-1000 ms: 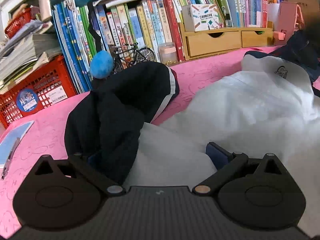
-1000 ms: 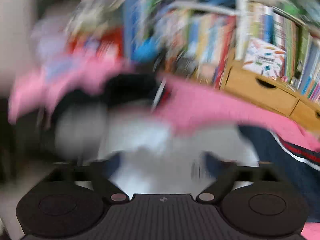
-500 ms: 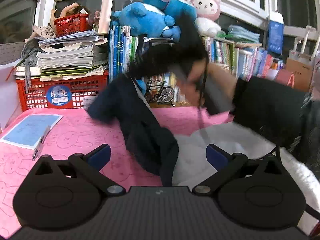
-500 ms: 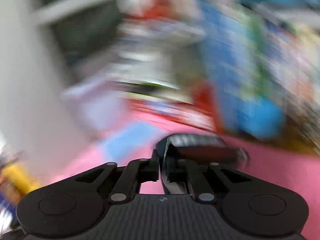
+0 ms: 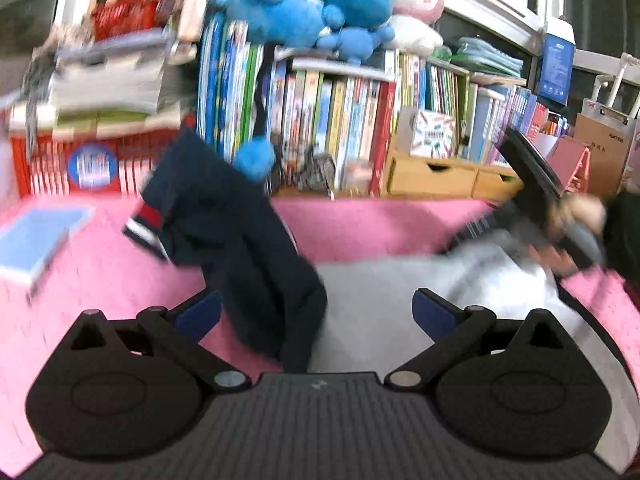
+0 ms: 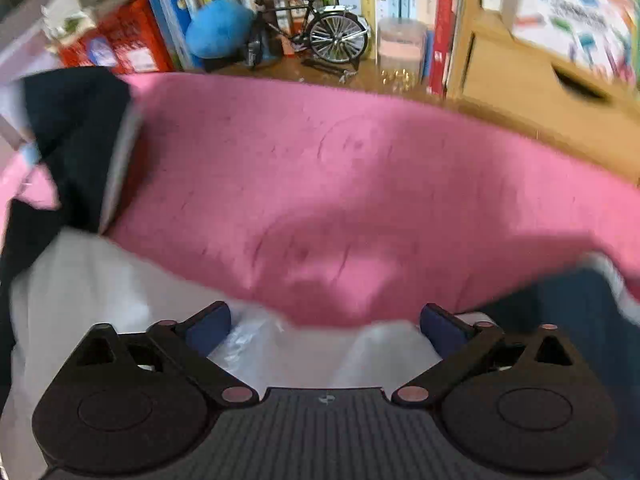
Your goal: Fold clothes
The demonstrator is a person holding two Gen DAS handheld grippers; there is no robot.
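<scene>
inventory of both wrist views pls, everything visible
garment: 1, white body with navy sleeves, spread on the cloth
navy sleeve: 1, red and white cuff, flung up at left
tablecloth: 1, pink, covers the table
books: many, mixed colours, upright along the back
plush toys: several, blue and pink, atop the books
model bicycle: 1, black, before the books
wooden drawers: 2, tan, back right
crate: 1, red, back left
left claw: open
right claw: open, over white fabric
</scene>
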